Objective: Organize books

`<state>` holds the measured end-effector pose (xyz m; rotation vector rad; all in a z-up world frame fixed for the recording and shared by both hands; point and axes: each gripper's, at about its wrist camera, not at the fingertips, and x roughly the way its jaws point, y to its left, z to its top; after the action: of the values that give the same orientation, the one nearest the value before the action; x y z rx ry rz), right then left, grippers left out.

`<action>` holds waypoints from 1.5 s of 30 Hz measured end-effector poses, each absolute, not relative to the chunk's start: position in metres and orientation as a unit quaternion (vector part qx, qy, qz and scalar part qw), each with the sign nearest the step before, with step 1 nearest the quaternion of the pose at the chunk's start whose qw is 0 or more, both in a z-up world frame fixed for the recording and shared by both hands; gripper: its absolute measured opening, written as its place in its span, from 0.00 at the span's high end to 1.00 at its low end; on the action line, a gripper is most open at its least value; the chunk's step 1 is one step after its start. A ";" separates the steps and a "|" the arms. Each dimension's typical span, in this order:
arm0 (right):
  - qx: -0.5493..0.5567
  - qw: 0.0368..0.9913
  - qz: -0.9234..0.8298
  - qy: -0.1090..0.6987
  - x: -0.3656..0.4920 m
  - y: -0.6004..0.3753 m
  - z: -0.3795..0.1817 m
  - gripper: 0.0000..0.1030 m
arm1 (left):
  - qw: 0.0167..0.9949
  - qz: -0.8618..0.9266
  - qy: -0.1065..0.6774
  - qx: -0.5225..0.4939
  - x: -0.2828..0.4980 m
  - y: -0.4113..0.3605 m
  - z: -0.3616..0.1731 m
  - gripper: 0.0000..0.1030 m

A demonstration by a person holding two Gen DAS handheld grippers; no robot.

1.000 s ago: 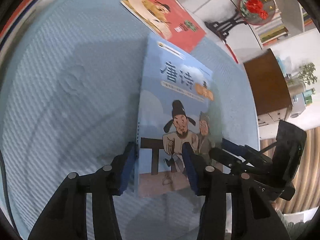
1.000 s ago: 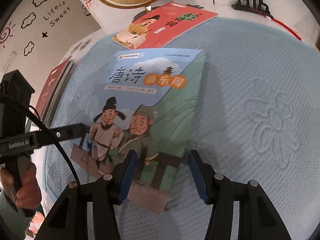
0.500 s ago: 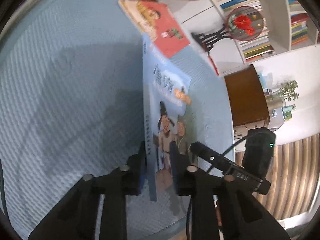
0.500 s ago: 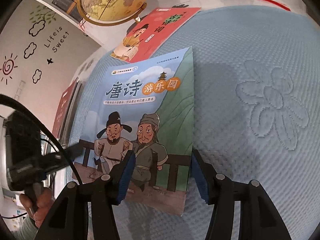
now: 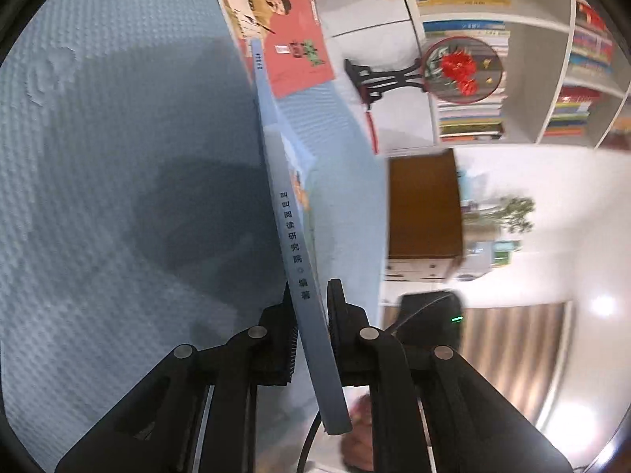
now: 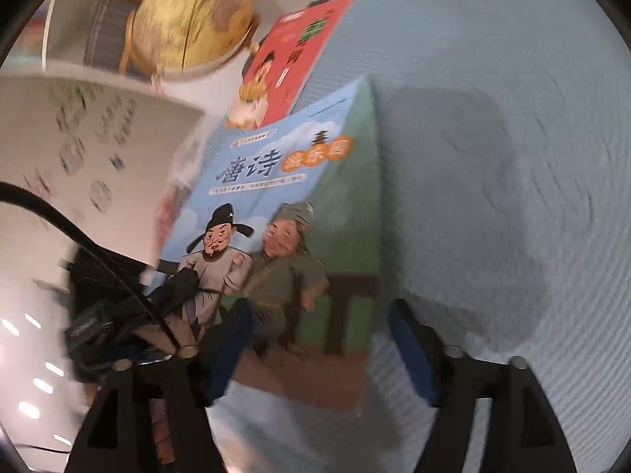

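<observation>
Your left gripper (image 5: 311,331) is clamped on the blue book (image 5: 294,244), its pads pressing both covers near the spine end closest to you. That hold stands the book on edge over the blue quilted mat (image 5: 118,197), which probably suits sliding it upright into a row rather than laying it flat. In the left wrist view you look straight along the grey-blue spine, printed with a column of dark characters.

Your right gripper (image 6: 319,347) has just been opening and its jaws now stand wide. The book's lower edge lies between them, but the pads are not pressing on it, so the left side alone appears to carry the book. The right wrist view is smeared by motion, so whether a pad brushes the cover is hard to say.

The front cover is sky blue with large title characters, an orange badge, and two cartoon figures in old-style robes beside a green panel. It looks thin and stiff.

Beyond it a red book (image 5: 292,39) lies flat at the mat's far edge, near a globe (image 6: 193,19). A white bookshelf (image 5: 528,79) packed with books stands further back.
</observation>
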<state>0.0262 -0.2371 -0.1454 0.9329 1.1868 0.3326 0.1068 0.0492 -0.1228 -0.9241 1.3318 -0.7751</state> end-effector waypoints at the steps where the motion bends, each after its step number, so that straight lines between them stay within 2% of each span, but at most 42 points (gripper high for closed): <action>1: 0.450 0.704 0.156 0.527 0.022 -0.243 -0.151 0.17 | 0.609 -0.339 0.582 -0.419 0.109 0.050 -0.126 0.90; 5: 0.547 0.659 0.178 0.485 0.020 -0.252 -0.174 0.19 | 0.575 -0.338 0.584 -0.462 0.108 0.048 -0.135 0.90; 7: 0.554 0.658 0.185 0.476 0.027 -0.250 -0.174 0.37 | 0.586 -0.334 0.589 -0.445 0.105 0.046 -0.134 0.90; 8: 0.549 0.658 0.184 0.481 0.032 -0.247 -0.174 0.53 | 0.589 -0.333 0.594 -0.434 0.103 0.044 -0.133 0.90; 12: 0.476 0.698 0.174 0.505 0.038 -0.236 -0.160 0.64 | 0.633 -0.308 0.607 -0.368 0.093 0.043 -0.124 0.91; 17: 0.307 0.768 0.183 0.531 0.030 -0.211 -0.125 0.65 | 0.730 -0.276 0.592 -0.201 0.061 0.020 -0.092 0.88; 22: 0.150 0.812 0.195 0.530 0.008 -0.191 -0.096 0.65 | 0.779 -0.244 0.565 -0.116 0.017 -0.009 -0.072 0.86; 28: 0.082 0.818 0.230 0.521 -0.029 -0.205 -0.076 0.65 | 0.779 -0.238 0.551 -0.182 -0.031 -0.009 -0.061 0.86; 36: 0.031 0.823 0.278 0.494 -0.050 -0.197 -0.046 0.65 | 0.807 -0.200 0.513 -0.211 -0.060 -0.017 -0.035 0.85; 45: 0.023 0.831 0.325 0.452 -0.029 -0.127 -0.007 0.64 | 0.844 -0.161 0.463 -0.216 -0.055 0.052 0.005 0.85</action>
<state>-0.0294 -0.1272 -0.0067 0.0480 0.9588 0.6888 -0.0552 0.0522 0.0051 -0.4568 0.9767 -0.3408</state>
